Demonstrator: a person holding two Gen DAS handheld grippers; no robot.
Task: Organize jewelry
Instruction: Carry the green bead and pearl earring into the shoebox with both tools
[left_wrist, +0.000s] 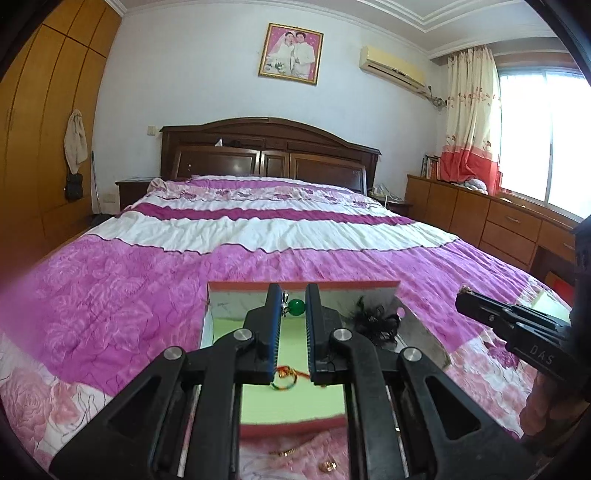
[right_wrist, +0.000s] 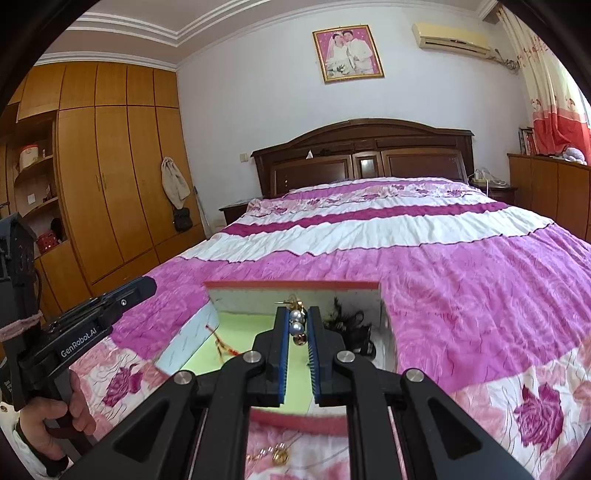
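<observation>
Above a bed spread with a pink and white floral quilt (left_wrist: 155, 280), two black hand-held grippers point slightly downward over an open red-rimmed cardboard box with a pale green floor (left_wrist: 295, 402). The left hand-held gripper (left_wrist: 291, 310) is clamped on a small silver charm with a round green bead (left_wrist: 296, 305). The right hand-held gripper (right_wrist: 298, 325) is clamped on a short string of silver-grey pearl beads with a gold hook (right_wrist: 295, 325). A hand (right_wrist: 55, 424) grips the left tool's handle. Inside the box lie a red and green braided cord with a ring (left_wrist: 284, 380) and a black feathery hair ornament (left_wrist: 376, 321) in the far right corner. Gold rings (left_wrist: 328, 466) lie loose on the quilt, just before the box's near rim.
</observation>
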